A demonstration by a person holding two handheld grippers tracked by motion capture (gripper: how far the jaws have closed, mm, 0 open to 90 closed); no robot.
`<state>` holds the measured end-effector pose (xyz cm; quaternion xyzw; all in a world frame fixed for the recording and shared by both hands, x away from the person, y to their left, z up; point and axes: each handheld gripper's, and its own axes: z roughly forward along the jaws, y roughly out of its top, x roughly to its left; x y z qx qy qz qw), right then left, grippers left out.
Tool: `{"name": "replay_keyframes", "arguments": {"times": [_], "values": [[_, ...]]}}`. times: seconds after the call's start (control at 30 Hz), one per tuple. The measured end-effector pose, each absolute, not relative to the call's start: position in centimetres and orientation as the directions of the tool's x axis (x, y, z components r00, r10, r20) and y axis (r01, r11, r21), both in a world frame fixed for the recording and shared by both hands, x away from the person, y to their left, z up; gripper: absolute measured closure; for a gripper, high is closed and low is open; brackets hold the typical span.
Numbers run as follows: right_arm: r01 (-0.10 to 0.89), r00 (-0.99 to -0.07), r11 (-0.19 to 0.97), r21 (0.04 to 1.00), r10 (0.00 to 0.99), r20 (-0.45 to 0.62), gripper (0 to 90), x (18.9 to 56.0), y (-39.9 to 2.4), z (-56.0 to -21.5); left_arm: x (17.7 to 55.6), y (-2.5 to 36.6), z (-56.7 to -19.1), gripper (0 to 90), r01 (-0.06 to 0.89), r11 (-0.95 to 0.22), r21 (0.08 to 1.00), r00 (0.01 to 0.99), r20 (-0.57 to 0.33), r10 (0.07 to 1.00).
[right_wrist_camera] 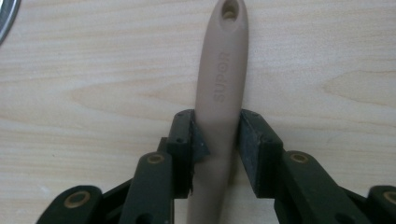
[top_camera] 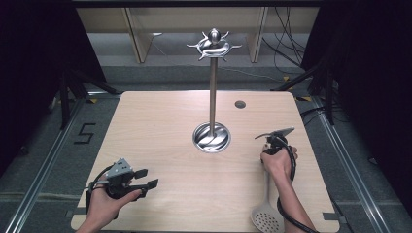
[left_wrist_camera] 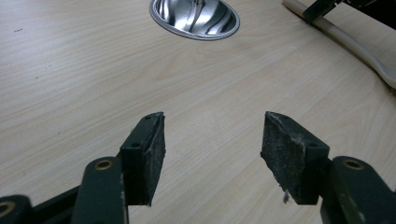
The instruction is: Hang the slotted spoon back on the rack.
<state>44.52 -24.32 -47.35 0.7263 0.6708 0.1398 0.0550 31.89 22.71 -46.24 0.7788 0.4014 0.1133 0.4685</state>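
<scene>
- Beige slotted spatula (top_camera: 267, 213) flat on wooden table (top_camera: 160, 131), near right edge; long axis running away from person, handle end toward metal rack (top_camera: 212, 87).
- Right gripper (right_wrist_camera: 215, 140) straddling handle, pads pinching its sides.
- Left gripper (left_wrist_camera: 212, 149) spread wide, holding nothing, well apart.
- Hanging hole (right_wrist_camera: 229, 9) just beyond the jaws.

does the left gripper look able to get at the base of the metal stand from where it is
Probably yes. The left gripper is open and holds nothing, and bare table lies between it and the stand's base. The right gripper and the slotted spoon sit off to the side.
</scene>
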Motion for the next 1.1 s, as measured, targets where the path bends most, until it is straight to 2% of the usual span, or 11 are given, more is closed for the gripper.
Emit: {"name": "replay_keyframes", "arguments": {"times": [0.1,0.13,0.37,0.5,0.57,0.6,0.7,0.87,0.93,0.97,1.1], "values": [[0.947,0.142,-0.182,0.266,0.976,0.163,68.6,44.8,-23.6,-47.3,31.9,22.8,-46.3,39.0,0.518,-0.234,0.823,0.654,-0.205,0.728],[0.958,0.052,-0.085,0.272,0.991,0.126,68.7,44.8,-24.3,-47.4,31.9,22.8,-46.3,39.0,0.519,-0.237,0.821,0.655,-0.203,0.728],[0.948,0.116,-0.162,0.273,0.978,0.175,69.1,44.9,-24.1,-47.4,31.9,22.7,-46.3,39.0,0.518,-0.225,0.825,0.653,-0.212,0.727],[0.954,0.056,-0.106,0.281,0.982,0.18,69.2,44.9,-24.9,-47.4,31.9,22.9,-46.2,39.0,0.519,-0.229,0.824,0.653,-0.209,0.728],[0.939,0.15,-0.211,0.272,0.962,0.226,69.1,44.8,-24.4,-47.3,31.9,22.9,-46.1,39.1,0.52,-0.226,0.824,0.65,-0.209,0.73],[0.952,0.054,-0.109,0.288,0.98,0.192,69.1,44.8,-25.2,-47.4,31.9,23.0,-46.1,39.1,0.515,-0.227,0.827,0.651,-0.204,0.731],[0.939,0.088,-0.154,0.308,0.972,0.217,69.1,44.8,-24.9,-47.3,31.8,23.0,-46.1,39.1,0.519,-0.22,0.826,0.648,-0.212,0.732],[0.944,0.017,-0.083,0.318,0.979,0.205,69.2,44.5,-25.1,-46.8,31.9,22.9,-46.2,39.1,0.519,-0.229,0.824,0.651,-0.207,0.73],[0.935,0.091,-0.17,0.312,0.964,0.251,69.2,44.4,-24.4,-46.6,31.8,22.8,-46.1,39.1,0.524,-0.232,0.819,0.643,-0.203,0.738],[0.938,0.023,-0.101,0.333,0.973,0.23,69.2,44.3,-25.0,-46.5,31.8,22.8,-46.2,39.1,0.521,-0.229,0.822,0.648,-0.206,0.733],[0.933,0.03,-0.115,0.342,0.97,0.243,69.2,43.8,-24.8,-45.8,31.8,22.9,-46.2,39.1,0.522,-0.228,0.822,0.648,-0.208,0.733]]}}
